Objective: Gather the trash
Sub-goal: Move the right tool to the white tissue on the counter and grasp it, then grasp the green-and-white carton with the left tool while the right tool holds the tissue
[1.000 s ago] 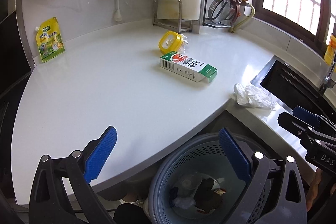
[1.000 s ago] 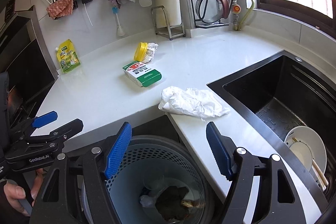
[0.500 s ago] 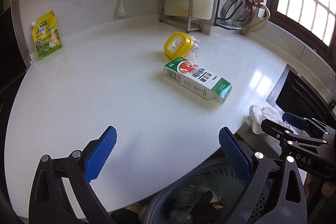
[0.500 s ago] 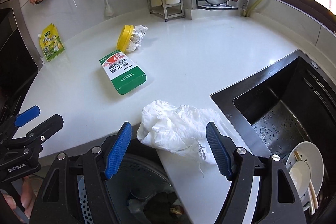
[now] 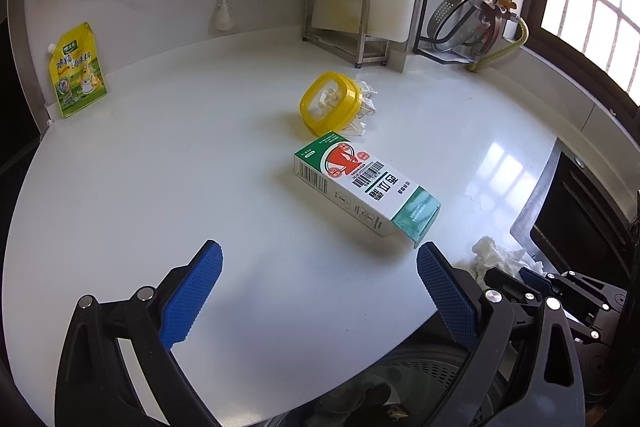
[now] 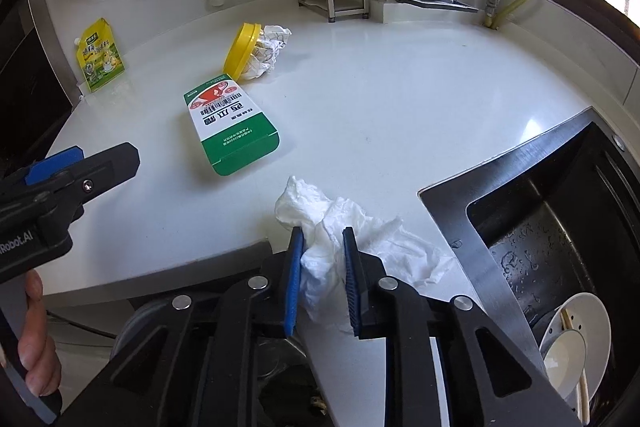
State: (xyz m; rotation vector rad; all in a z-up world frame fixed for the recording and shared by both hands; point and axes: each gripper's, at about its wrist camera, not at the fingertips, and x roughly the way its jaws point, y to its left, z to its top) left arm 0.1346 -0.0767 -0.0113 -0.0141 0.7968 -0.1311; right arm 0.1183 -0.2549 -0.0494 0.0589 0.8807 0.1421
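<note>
A crumpled white tissue (image 6: 332,227) lies at the counter's front edge beside the sink. My right gripper (image 6: 322,239) is shut on it. The tissue also shows in the left wrist view (image 5: 496,255), behind the right gripper. A green and white carton (image 5: 364,187) lies flat mid-counter, also in the right wrist view (image 6: 230,123). Behind it a yellow lidded tub (image 5: 328,103) lies on its side against crumpled paper (image 6: 270,49). My left gripper (image 5: 318,287) is open and empty, above the counter just short of the carton.
A grey perforated trash basket (image 5: 424,375) stands below the counter edge, holding some rubbish. A black sink (image 6: 560,227) with bowls and chopsticks is at the right. A yellow pouch (image 5: 76,71) leans on the back wall. Racks stand at the back.
My right gripper moved forward and shut on the white tissue. My left gripper moved forward over the counter toward the carton and stayed open.
</note>
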